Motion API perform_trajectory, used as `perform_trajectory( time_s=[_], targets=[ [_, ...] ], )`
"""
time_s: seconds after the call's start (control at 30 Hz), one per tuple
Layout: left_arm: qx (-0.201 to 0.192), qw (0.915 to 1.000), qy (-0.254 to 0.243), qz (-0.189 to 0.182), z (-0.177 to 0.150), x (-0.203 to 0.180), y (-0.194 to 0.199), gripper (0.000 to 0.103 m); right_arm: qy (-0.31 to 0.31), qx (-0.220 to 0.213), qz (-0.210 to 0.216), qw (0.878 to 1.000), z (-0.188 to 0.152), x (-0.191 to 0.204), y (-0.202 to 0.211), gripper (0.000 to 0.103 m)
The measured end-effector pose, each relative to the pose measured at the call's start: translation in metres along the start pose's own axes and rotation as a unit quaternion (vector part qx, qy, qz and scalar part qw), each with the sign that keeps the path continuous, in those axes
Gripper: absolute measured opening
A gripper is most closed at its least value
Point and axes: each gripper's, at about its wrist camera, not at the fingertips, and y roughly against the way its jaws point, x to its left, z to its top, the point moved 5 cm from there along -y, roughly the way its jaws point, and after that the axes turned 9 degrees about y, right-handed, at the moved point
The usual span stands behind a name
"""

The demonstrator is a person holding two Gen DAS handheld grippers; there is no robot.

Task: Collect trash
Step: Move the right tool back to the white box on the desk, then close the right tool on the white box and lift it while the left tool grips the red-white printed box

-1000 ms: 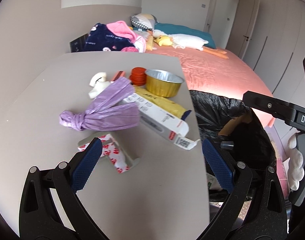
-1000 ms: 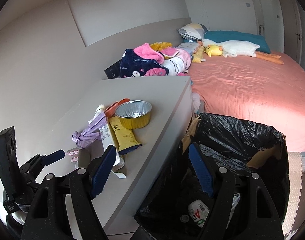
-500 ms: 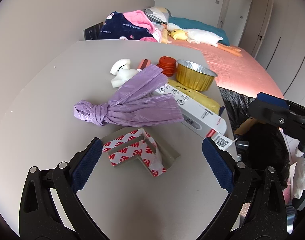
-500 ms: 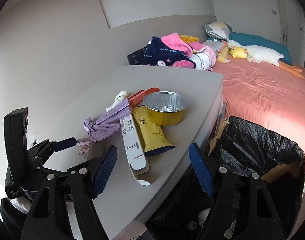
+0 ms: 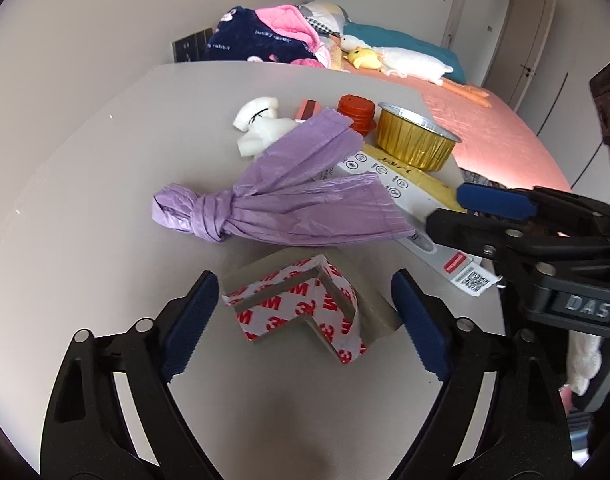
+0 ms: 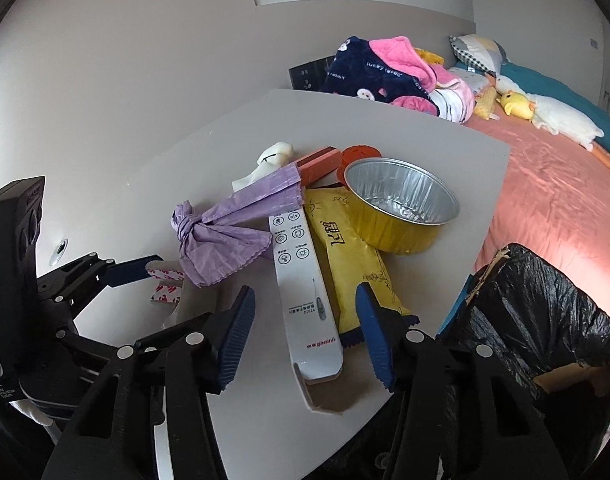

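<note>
A corner piece wrapped in red-and-white 3M tape lies on the grey table between the pads of my left gripper. Its jaws are closing, and a thin gap still shows at each pad. A knotted purple bag lies just beyond it. My right gripper hovers over a long white carton that lies partly on a yellow packet. These jaws are closing too, with the carton between them and untouched. The right gripper's blue fingers reach in from the right in the left wrist view.
A gold foil cup, orange caps, a red box and a crumpled white tissue lie further back. A bin lined with a black bag stands by the table's right edge, with a pink bed beyond.
The right gripper swung from above the bin to over the white carton and narrowed. The left gripper dropped forward around the 3M piece and its jaws drew in.
</note>
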Motion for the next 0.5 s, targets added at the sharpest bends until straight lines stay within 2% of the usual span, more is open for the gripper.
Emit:
perform_trajectory(
  time_s=[0.1,0.4,0.5],
  targets=[
    [0.001,1.0,0.0,-0.004,-0.001,0.0,0.0,0.082,0.004,0.004,-0.004,1.0,0.005,-0.002,-0.006,0.051],
    [0.014,0.9994,0.024,-0.021,-0.002,0.004,-0.002,0.082,0.016,0.005,0.021,1.0,0.01,0.008,-0.013,0.036],
    [0.014,0.9993,0.027,-0.021,-0.001,0.007,-0.003,0.082,0.025,0.016,0.016,0.999,0.009,0.011,-0.019,0.036]
  ],
)
